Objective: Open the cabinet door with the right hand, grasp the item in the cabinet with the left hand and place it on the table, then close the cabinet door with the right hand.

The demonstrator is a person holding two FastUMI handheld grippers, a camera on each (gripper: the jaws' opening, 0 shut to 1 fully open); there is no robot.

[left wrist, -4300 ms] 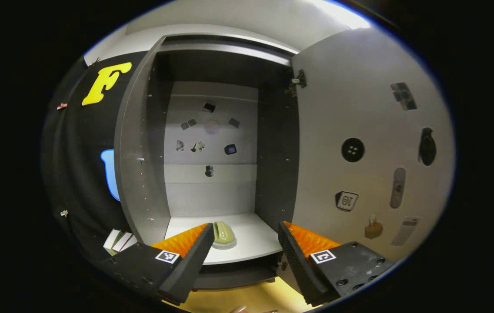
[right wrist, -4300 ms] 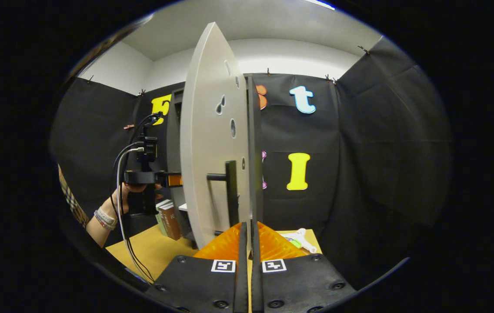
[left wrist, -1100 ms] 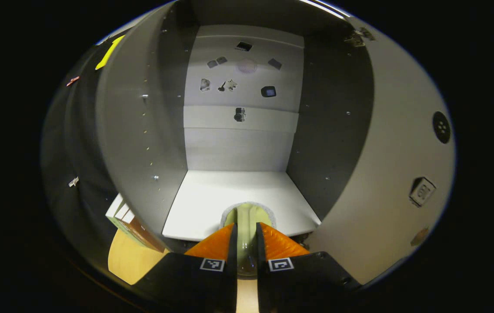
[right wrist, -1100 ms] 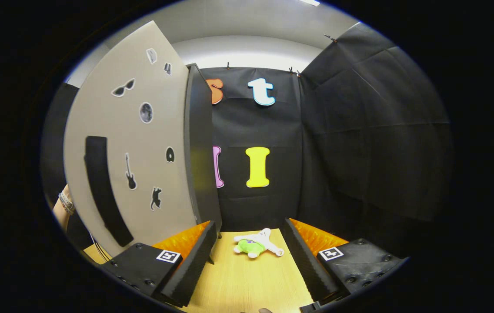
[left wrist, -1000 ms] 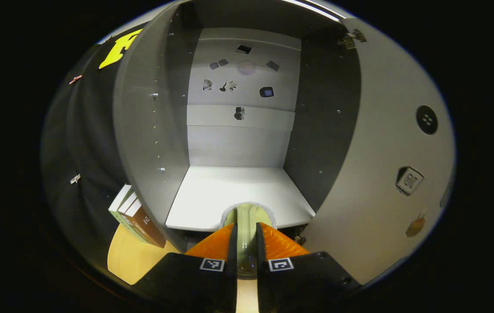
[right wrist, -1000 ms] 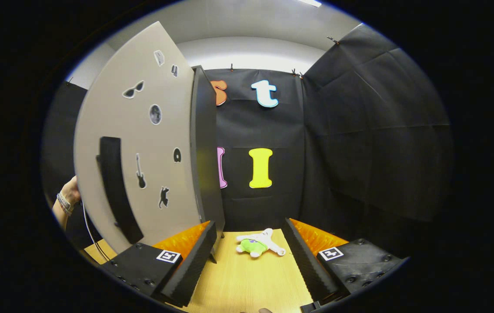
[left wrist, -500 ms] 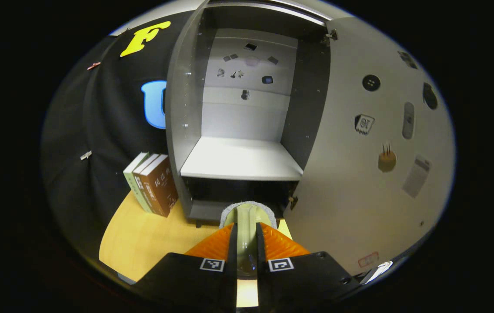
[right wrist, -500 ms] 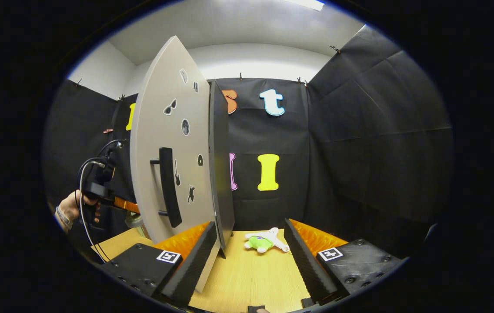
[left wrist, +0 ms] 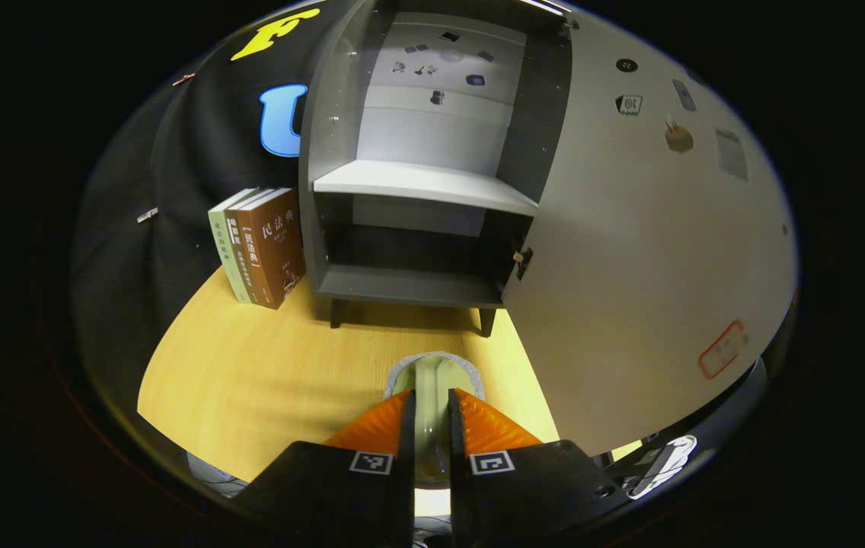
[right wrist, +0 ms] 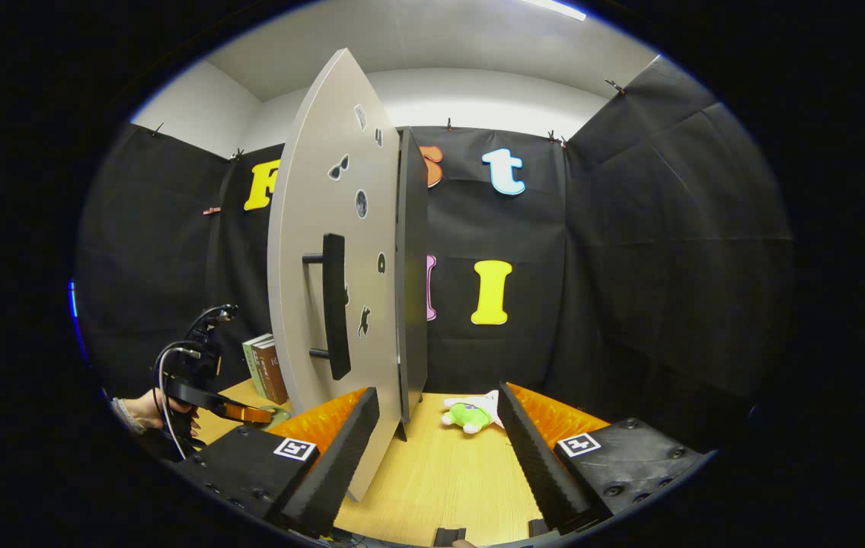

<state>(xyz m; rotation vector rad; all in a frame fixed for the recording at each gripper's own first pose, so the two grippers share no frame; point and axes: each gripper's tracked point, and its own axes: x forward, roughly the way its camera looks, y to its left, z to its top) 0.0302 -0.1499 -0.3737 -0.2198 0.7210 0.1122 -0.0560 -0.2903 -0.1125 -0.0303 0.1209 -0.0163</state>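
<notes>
Your left gripper (left wrist: pixel 430 426) is clamped on the pale green cup (left wrist: pixel 432 380) — smooth, glazed-looking, its length running straight ahead between the fingers, with bare wooden table (left wrist: pixel 265 380) directly below. Lowering looks like the next step. Your right gripper (right wrist: pixel 436 441) stands wide apart and empty, just right of the flat grey door (right wrist: pixel 326 228) — nearer its bar handle (right wrist: pixel 335 304). Beyond, the cabinet (left wrist: pixel 417 183) stands open.

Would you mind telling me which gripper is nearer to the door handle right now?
Right. The right gripper hangs open just in front of the open cabinet door, below its handle. The left gripper is beyond the door's far side, low over the table.
</notes>
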